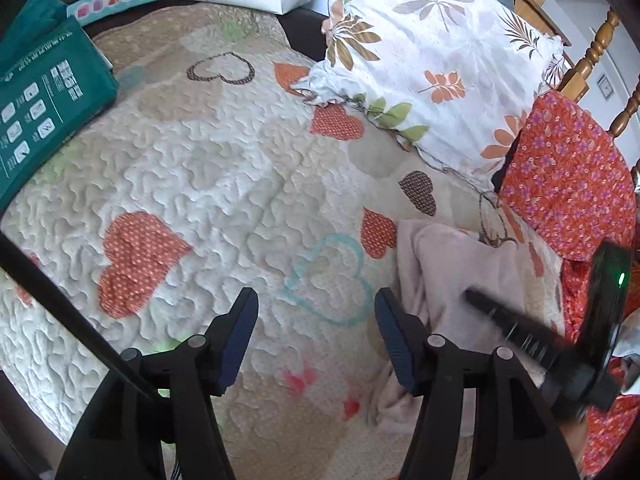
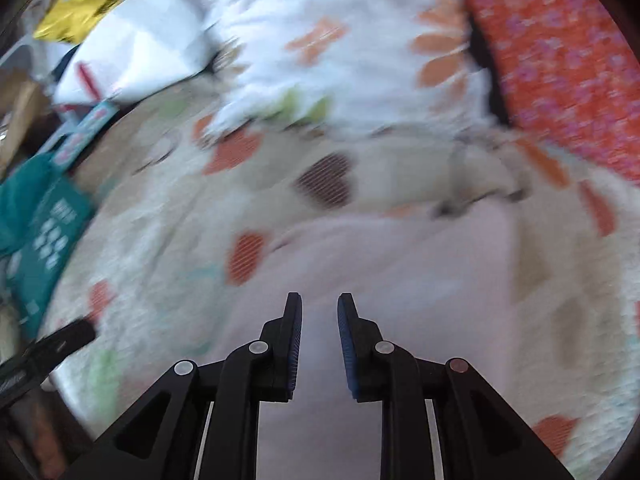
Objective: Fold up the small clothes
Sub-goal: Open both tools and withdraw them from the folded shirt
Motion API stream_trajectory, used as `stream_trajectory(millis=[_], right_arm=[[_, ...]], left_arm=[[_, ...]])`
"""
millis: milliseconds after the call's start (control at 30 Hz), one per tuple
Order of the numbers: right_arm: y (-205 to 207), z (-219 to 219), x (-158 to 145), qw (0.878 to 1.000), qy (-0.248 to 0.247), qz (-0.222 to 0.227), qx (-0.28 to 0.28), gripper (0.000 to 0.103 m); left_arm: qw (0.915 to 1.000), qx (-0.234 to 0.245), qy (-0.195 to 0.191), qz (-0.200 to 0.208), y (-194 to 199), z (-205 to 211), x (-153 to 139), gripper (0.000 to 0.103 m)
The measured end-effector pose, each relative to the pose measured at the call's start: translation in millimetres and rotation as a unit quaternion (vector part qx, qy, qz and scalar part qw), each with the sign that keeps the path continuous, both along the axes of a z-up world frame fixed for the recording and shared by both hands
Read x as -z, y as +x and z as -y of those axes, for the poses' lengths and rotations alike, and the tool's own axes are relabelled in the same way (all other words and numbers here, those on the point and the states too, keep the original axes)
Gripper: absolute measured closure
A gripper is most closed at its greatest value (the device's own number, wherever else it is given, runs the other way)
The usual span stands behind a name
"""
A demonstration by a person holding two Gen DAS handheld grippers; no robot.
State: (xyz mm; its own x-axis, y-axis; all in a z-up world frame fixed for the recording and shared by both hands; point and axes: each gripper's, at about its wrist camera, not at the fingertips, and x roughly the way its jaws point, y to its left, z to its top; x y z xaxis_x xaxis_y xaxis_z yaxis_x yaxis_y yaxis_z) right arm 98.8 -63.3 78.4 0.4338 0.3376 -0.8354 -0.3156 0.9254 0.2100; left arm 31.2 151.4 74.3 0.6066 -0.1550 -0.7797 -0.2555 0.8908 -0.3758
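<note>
While a teal package (image 1: 44,96) lies at the quilt's (image 1: 208,176) far left, the left hand-held gripper (image 1: 316,312) hovers with jaws apart, nothing between them. Just right lies the crumpled pink garment (image 1: 452,276) (partly bunched), under the right hand-held gripper (image 2: 319,312), jaws narrowly parted, empty.

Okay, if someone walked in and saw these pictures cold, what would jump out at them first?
Probably the quilt with its orange hearts, spread across the whole bed. Next, the pale pink garment lying rumpled beside the open left gripper, and the leaf-print pillow behind it, next to bright red flowered cloth.
</note>
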Motion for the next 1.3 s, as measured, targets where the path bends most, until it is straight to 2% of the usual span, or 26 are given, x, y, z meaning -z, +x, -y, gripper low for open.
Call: stream_trajectory(millis=[100,233,333,433,500,567,633,700,767,867,967,1033,1167,1233,1300], right_arm=[[-28,-17,25,0.998,0.055,-0.031,-0.028,0.081],[-85,-34,45,0.995,0.064,-0.048,-0.067,0.079],[-119,-29,47,0.995,0.055,-0.044,-0.077,0.079],[-141,-6,45,0.991,0.07,-0.078,-0.079,0.079],[-156,13,35,0.994,0.058,-0.064,-0.066,0.079],[-168,34,22,0.997,0.045,-0.045,-0.047,0.075],[-180,60,8,0.999,0.034,-0.023,-0.022,0.07],[-188,84,-6,1.0,0.029,-0.002,0.003,0.068],[-193,104,-16,0.999,0.023,0.013,0.028,0.066],[-198,123,-27,0.998,0.025,0.03,0.052,0.062],[-201,139,-38,0.996,0.022,0.051,0.07,0.055],[-197,147,-42,0.995,0.02,0.059,0.079,0.054],[-180,156,-36,0.993,0.015,0.061,0.104,0.048],[-173,159,-30,0.991,0.009,0.062,0.117,0.048],[-169,163,-20,0.99,0.009,0.06,0.13,0.046]], left_arm=[[0.9997,-0.006,0.022,0.007,-3,-1,-4,0.041],[0.9982,-0.02,0.051,0.025,-7,-3,-12,0.035],[0.9966,-0.024,0.07,0.037,-11,-1,-18,0.034],[0.9949,-0.018,0.088,0.046,-15,6,-21,0.034],[0.9928,-0.015,0.105,0.055,-20,13,-24,0.034],[0.9873,-0.018,0.139,0.074,-28,23,-28,0.031],[0.9806,-0.029,0.168,0.097,-38,32,-34,0.023],[0.9713,-0.049,0.193,0.13,-53,40,-43,0.009],[0.9582,-0.073,0.216,0.172,-73,49,-57,0.001],[0.9417,-0.087,0.234,0.225,-100,60,-77,0.0],[0.9349,-0.091,0.238,0.247,-116,70,-88,0.0],[0.9391,-0.077,0.224,0.249,-123,76,-86,0.0],[0.9573,-0.042,0.185,0.218,-116,87,-66,0.0],[0.9614,-0.022,0.196,0.192,-105,93,-54,0.0],[0.961,-0.009,0.214,0.175,-97,99,-44,0.0]])
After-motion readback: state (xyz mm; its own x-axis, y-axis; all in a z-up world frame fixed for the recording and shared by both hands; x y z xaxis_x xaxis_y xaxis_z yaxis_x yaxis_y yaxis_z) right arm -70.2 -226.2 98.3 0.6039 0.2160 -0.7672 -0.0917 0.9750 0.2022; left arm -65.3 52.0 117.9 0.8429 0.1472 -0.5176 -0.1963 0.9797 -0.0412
